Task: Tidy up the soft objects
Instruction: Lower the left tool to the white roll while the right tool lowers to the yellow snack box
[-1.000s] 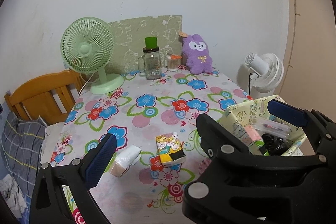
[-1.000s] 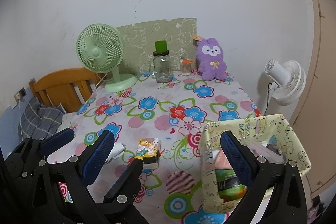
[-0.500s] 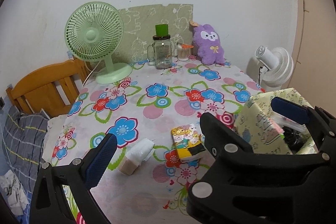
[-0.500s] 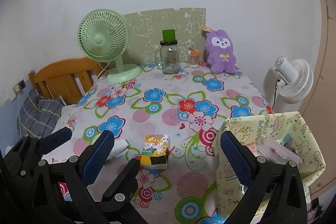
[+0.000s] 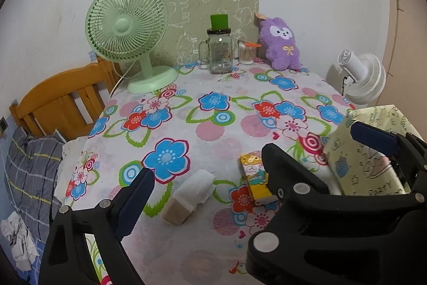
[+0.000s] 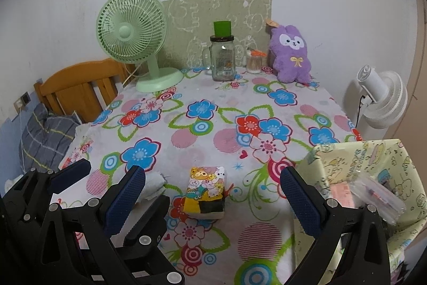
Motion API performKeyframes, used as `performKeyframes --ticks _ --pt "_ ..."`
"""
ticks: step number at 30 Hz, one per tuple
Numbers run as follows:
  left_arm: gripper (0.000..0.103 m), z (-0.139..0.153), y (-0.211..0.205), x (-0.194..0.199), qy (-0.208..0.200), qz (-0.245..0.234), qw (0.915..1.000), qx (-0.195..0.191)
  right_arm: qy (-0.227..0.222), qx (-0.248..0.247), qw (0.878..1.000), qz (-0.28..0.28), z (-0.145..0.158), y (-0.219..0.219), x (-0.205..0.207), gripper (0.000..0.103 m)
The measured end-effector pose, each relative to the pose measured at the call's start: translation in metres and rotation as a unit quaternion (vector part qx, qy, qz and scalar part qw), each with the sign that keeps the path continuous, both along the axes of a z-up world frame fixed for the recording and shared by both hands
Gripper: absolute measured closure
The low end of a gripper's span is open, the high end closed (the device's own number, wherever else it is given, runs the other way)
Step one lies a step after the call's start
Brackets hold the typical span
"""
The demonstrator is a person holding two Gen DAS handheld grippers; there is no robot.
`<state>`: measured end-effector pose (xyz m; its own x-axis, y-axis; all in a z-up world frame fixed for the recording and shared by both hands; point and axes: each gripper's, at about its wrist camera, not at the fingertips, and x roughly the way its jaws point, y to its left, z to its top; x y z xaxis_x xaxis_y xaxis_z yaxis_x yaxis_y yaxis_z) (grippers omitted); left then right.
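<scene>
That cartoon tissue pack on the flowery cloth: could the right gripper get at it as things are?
Probably yes. The cartoon tissue pack lies flat ahead of the right gripper, framed by its open jaws with bare tablecloth around it. The yellow storage box stands off to the side.

Bare flowered tablecloth [image 6: 213, 124] mid-table, fan [image 6: 133, 28], jar [image 6: 222, 60] (far edge) and yellow bin [image 6: 373, 167] as obstacles.

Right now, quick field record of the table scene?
surface: floral tablecloth
near edge: cartoon tissue pack, white tissue bundle, lying apart
right side: yellow fabric bin, items inside
back row: green fan, glass jar, purple plush
left gripper: closing, nothing between fingers
right gripper: open above pack
</scene>
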<state>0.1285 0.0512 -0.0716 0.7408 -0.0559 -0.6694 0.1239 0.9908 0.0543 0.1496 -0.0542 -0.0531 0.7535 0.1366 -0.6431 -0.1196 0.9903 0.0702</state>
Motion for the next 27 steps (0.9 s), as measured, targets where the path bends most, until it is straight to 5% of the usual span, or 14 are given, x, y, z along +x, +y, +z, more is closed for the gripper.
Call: performKeyframes --ticks 27 --pt "0.014 -0.064 0.024 0.054 0.086 0.031 0.9957 0.014 0.092 0.001 0.996 -0.010 -0.071 0.015 0.058 0.006"
